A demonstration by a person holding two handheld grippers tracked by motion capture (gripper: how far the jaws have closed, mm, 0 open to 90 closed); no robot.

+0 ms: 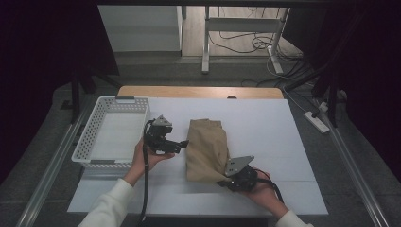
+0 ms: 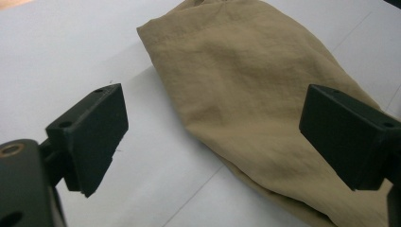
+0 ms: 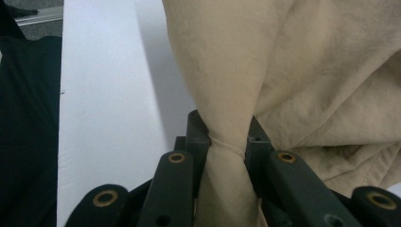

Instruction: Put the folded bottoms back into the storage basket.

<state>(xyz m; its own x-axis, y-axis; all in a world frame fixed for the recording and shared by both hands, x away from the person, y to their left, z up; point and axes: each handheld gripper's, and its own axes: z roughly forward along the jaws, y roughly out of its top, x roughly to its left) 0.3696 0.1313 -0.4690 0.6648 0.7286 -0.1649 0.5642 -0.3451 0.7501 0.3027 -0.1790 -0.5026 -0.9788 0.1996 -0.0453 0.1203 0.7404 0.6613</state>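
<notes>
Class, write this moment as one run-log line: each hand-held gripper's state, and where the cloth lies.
left hand-held gripper: open, beside cloth | right hand-held gripper: shut on cloth corner | tan cloth: folded on white table | basket: left

Table (image 1: 265, 118) seen from a high fixed camera, faced forward and down, left gripper view held low and near over the tan cloth (image 2: 246, 94), right gripper view pressed closest against it, cloth shared by all three.

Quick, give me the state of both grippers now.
Left gripper: open, holding nothing, jaws facing the tan cloth.
Right gripper: shut on a bunched fold at the near edge of the tan cloth.
</notes>
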